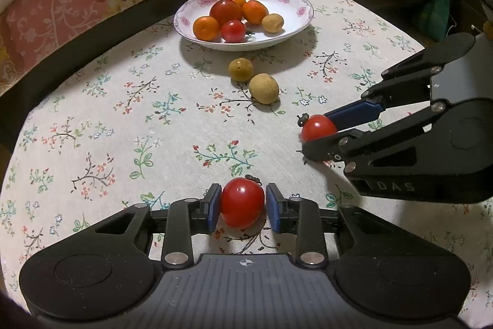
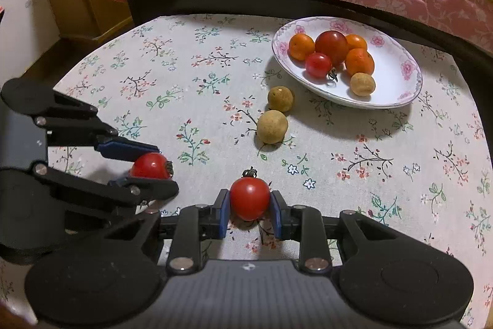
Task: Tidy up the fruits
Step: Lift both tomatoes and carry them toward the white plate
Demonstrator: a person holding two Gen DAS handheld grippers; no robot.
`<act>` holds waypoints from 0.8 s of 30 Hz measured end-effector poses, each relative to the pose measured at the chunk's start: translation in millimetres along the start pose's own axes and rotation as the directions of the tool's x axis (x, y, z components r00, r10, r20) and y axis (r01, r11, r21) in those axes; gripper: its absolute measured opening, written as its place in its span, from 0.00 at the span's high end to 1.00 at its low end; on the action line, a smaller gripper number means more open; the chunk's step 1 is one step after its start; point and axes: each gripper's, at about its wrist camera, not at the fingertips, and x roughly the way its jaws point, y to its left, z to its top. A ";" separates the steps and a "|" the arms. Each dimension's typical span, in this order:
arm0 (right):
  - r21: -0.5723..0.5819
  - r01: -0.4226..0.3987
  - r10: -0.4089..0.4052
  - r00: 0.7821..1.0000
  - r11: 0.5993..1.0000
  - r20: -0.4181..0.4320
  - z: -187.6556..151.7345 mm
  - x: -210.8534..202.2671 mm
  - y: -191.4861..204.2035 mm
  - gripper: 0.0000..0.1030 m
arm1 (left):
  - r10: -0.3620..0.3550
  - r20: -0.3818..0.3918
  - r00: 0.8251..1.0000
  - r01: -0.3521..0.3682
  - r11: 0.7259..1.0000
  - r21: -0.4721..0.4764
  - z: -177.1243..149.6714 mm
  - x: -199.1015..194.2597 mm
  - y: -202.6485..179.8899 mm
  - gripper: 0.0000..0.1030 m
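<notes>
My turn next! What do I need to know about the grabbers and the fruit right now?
Left gripper: jaws around a tomato resting on the tablecloth; one pad may not touch it.
Right gripper: shut on another tomato, also down on the cloth.
Plate: already holds two tomatoes, three oranges and one small tan fruit.
Left to do: carry both gripped tomatoes to the plate, then the two tan fruits lying beside it.
</notes>
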 end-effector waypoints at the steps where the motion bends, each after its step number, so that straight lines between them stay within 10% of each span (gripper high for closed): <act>1: 0.006 -0.003 0.003 1.000 1.000 -0.002 -0.1 0.4 -0.9 0.78 | -0.002 -0.001 1.000 0.002 1.000 -0.003 -0.1 0.3 0.4 0.58; 12: -0.017 0.013 -0.013 1.000 1.000 -0.012 -0.3 0.3 2.5 0.78 | 0.023 -0.007 1.000 -0.023 1.000 -0.008 0.6 0.7 0.6 0.49; 24: 0.003 0.022 -0.022 1.000 1.000 -0.017 0.8 -1.1 -0.5 0.79 | 0.008 -0.021 1.000 -0.008 1.000 -0.012 2.5 -0.7 -1.1 0.64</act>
